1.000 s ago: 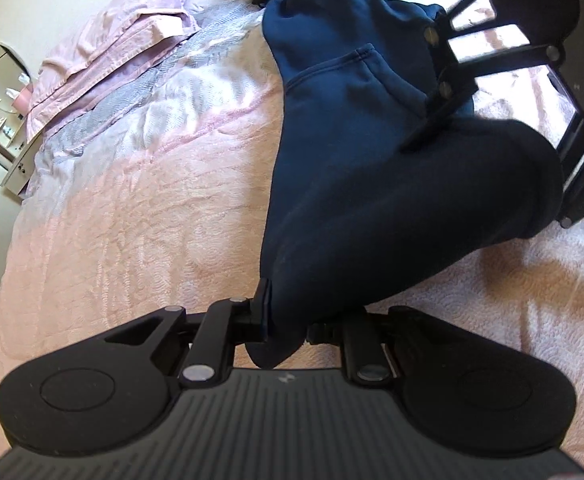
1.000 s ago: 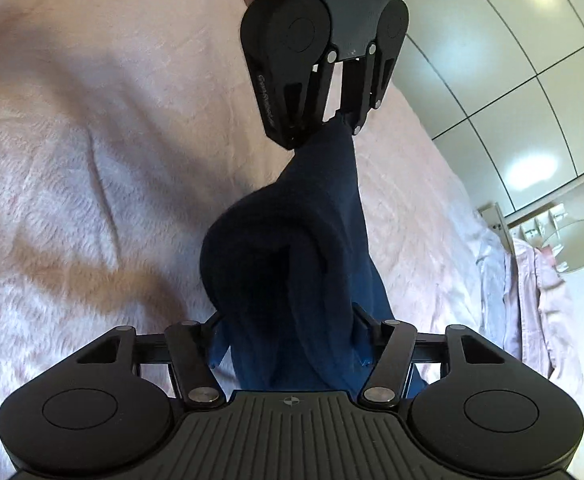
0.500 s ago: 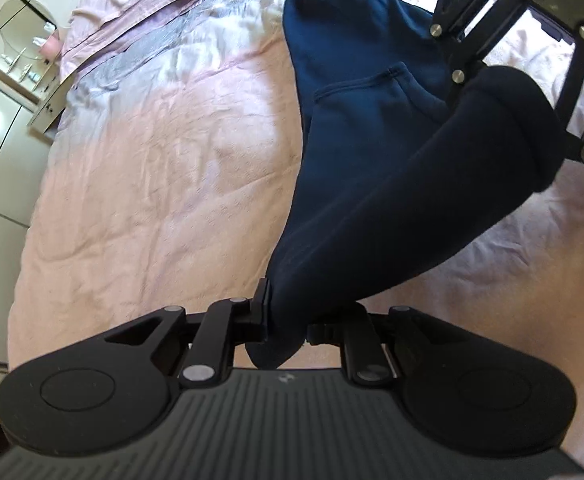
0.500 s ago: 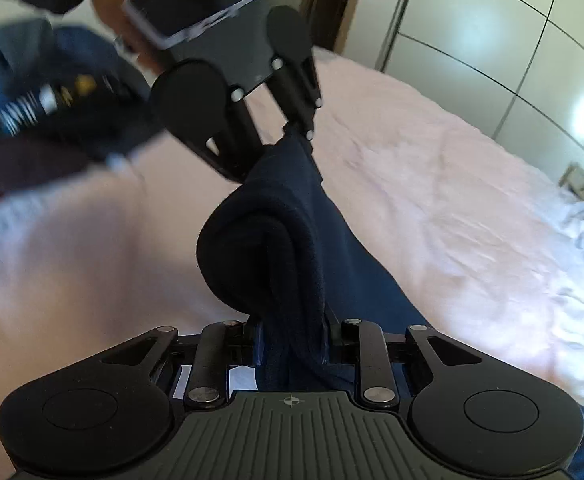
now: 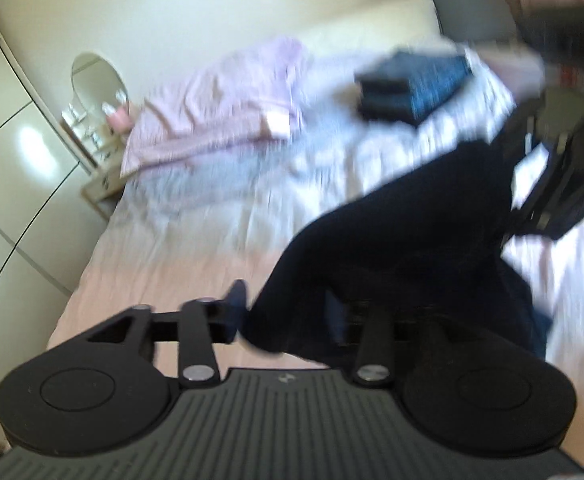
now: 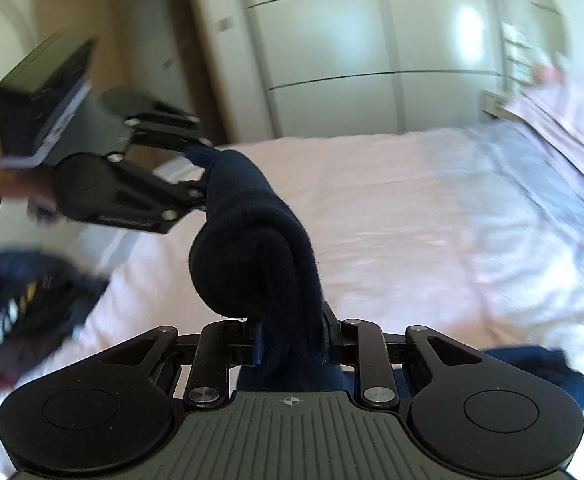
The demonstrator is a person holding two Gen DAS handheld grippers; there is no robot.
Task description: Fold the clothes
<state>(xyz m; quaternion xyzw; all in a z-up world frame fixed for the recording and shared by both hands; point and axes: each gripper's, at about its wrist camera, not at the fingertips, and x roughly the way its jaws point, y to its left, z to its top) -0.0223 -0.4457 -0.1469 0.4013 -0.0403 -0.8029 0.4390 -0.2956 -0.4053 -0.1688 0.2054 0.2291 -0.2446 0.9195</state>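
Observation:
A dark navy sweatshirt (image 5: 403, 236) hangs in the air over the pink bed, stretched between both grippers. My left gripper (image 5: 288, 320) is shut on one end of it at the bottom of the left wrist view. My right gripper (image 6: 292, 340) is shut on the other end, where the sweatshirt (image 6: 260, 232) bunches into a thick roll. Each gripper shows in the other's view: the right one (image 5: 519, 216) at the right edge, the left one (image 6: 200, 176) at the left. Both views are motion-blurred.
The bed (image 5: 212, 240) has a pink cover and a lilac pillow (image 5: 216, 108) at its head. A stack of folded dark and blue clothes (image 5: 407, 88) lies near the headboard. Unfolded clothes (image 6: 24, 308) lie at the left. White wardrobe doors (image 6: 371, 48) stand beyond the bed.
Both grippers have lifted and swung up with the sweatshirt, so it now hangs off the bed instead of lying on it. The views now face the room and are blurred.

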